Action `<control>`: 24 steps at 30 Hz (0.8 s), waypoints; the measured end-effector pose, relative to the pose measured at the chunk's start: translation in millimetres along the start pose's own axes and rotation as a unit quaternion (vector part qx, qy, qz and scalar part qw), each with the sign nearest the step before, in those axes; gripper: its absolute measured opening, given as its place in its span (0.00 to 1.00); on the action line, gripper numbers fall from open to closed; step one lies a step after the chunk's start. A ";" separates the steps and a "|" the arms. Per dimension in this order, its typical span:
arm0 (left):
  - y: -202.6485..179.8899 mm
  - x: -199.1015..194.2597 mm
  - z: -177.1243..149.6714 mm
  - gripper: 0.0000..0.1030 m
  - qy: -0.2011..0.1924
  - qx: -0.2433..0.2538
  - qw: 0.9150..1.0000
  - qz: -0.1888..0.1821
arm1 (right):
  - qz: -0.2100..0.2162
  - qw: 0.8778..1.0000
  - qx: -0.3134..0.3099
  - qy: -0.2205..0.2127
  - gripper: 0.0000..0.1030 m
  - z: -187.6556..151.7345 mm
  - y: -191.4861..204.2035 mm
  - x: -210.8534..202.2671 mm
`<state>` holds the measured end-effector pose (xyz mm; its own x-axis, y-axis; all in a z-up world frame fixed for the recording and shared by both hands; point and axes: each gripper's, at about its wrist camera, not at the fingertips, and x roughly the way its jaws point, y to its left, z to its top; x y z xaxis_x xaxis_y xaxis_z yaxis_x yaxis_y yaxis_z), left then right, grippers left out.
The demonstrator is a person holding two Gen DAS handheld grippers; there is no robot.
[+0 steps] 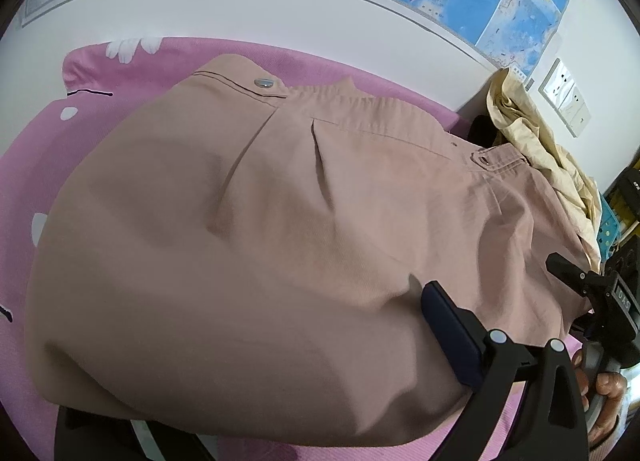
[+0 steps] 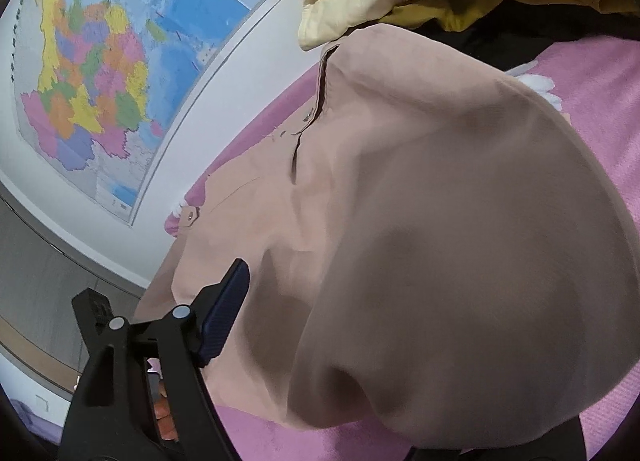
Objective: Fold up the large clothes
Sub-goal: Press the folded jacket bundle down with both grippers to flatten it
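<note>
The dusty-pink trousers are draped over both grippers above the pink bedsheet; cloth hides one finger of each, so neither the left gripper nor the right gripper can be read as apart or clamped; the soft twill is best lowered evenly, waistband snap kept flat.

1 large dusty-pink fabric garment, 1 pale-yellow crumpled cloth, 1 pink patterned bed sheet, 2 metal snap buttons, 2 wall maps, 1 white wall socket plate.
</note>
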<state>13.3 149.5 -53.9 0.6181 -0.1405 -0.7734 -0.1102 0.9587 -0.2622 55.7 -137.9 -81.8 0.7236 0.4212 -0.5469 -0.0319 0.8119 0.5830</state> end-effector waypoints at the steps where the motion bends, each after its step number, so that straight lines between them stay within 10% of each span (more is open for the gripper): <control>1: -0.1 0.1 0.0 0.93 0.000 0.001 1.000 0.000 | 0.000 1.000 -0.001 0.000 0.75 -0.3 0.8 0.6; 14: 1.8 3.8 5.9 0.93 0.017 -0.006 1.000 -0.004 | 0.001 1.000 -0.021 0.010 0.90 1.5 12.6 6.2; 18: 7.4 6.8 12.5 0.88 0.018 -0.014 1.000 -0.006 | -0.003 1.000 -0.001 0.014 0.59 4.3 3.3 4.1; 21: 14.1 7.9 18.6 0.59 0.015 -0.025 0.999 0.014 | 0.019 0.999 0.042 0.022 0.26 7.4 -17.7 3.5; 22: 17.9 6.9 19.9 0.42 0.016 -0.032 0.999 0.011 | 0.030 0.998 0.047 0.023 0.24 7.7 -21.9 2.9; 24: 25.2 7.4 22.1 0.39 0.025 -0.045 0.999 -0.005 | 0.030 0.998 0.041 0.023 0.26 7.3 -20.5 2.2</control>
<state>32.3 178.1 -53.5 0.5807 -0.1632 -0.7976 -0.1759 0.9314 -0.3186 63.0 -156.5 -90.5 0.6888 0.4886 -0.5356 -0.0171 0.7495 0.6618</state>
